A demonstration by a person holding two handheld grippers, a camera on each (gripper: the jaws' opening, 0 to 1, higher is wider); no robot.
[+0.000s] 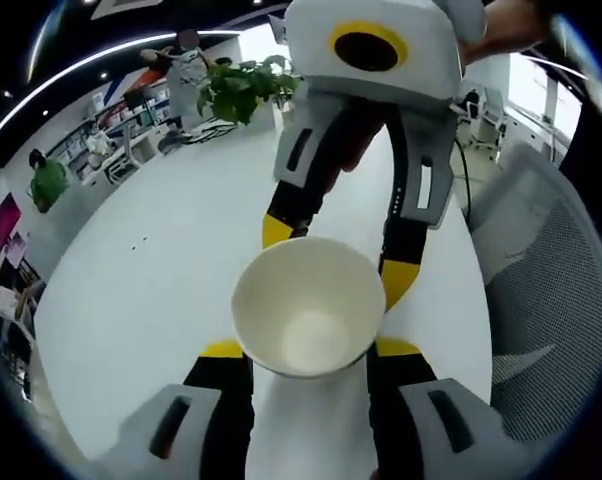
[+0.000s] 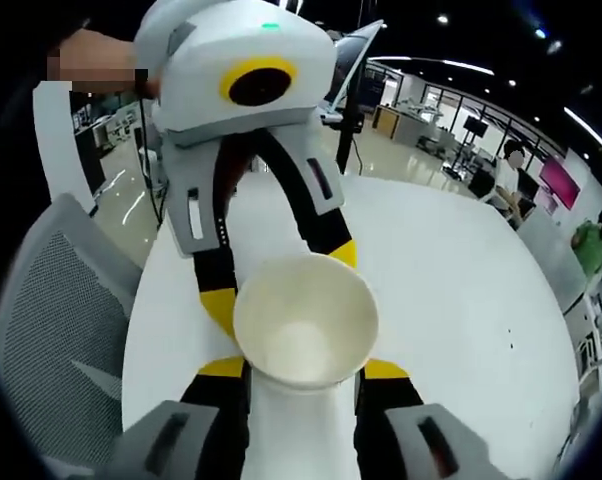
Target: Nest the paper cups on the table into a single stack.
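Standing by the round white surface (image 1: 131,300), I see a grey mesh chair (image 1: 551,320) pushed up to its edge and two people's worth of kit meeting over the middle, though it is one person holding both tools.

The left tool (image 1: 309,348) and the right tool (image 2: 303,368) come at each other head-on from opposite sides. Each has its jaws apart by about the width of the cup (image 1: 306,330), with the yellow tips sitting right against the cup's wall just under the rim. The cup stands upright between the two tools, mouth up and with nothing inside it. From the left gripper view the right tool's tips sit at the far side of the rim, and the right gripper view gives the mirror of that. Whether either tool is squeezing the cup or only flanking it, I cannot tell.

As for progress, I judge the job to be near its end. There is one cup mouth to look into, and the stretch of surface around it carries nothing else. Whether more cups are already nested beneath this rim is hidden by the jaws. If they are, what is left is to seat the top cup fully and let go. If not, the other cups lie somewhere beyond what I can make out.
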